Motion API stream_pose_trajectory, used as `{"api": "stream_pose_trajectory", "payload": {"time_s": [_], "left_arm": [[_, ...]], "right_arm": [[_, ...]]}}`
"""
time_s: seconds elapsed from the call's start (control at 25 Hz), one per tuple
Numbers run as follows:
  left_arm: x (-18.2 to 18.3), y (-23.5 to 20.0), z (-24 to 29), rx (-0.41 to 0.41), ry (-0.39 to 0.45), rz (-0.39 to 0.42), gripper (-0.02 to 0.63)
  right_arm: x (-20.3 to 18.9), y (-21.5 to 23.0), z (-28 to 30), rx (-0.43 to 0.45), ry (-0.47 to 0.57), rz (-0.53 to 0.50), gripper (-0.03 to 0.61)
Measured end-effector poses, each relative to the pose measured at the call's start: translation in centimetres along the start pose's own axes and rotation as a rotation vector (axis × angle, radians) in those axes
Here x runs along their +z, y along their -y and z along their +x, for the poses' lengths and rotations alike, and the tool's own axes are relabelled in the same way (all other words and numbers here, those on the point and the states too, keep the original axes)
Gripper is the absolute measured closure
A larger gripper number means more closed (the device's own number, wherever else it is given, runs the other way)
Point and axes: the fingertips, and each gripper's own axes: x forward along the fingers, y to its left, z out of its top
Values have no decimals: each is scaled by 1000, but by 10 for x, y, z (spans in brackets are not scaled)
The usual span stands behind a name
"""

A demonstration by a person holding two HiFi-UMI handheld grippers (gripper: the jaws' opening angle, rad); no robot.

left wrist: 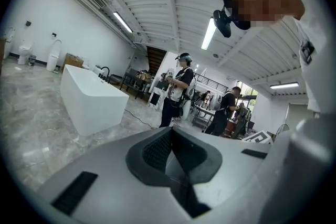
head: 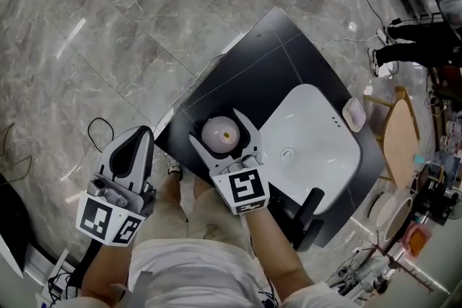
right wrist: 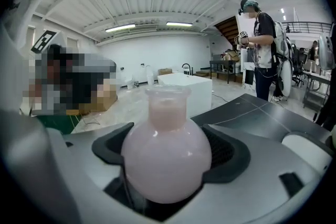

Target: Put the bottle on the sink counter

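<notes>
Clamps the right gripper [head: 224,135] on the round belly of the pink bottle [right wrist: 167,157], upright above the dark surface [head: 267,61], just beside the white sink [head: 317,133]. Holds the left gripper [left wrist: 170,157] clenched on nothing, aside over the floor [head: 86,47]. Apparently leaves only lowering and release.

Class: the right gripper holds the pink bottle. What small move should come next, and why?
Probably lower it straight down: the right gripper grips the bottle upright over the counter beside the basin.
</notes>
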Motion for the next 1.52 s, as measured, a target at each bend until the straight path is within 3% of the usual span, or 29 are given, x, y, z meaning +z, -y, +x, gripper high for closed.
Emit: {"api": "stream_pose_trajectory", "payload": {"time_s": [0.84,1.52], "left_arm": [[-6,-16,-13,53,8,-19,600],[-6,-23,-19,65,27,-42,600]], "right_arm": [[-9,-43,28,49,-30,-111,169],[-28,-55,40,57,-123,-235,169]]}}
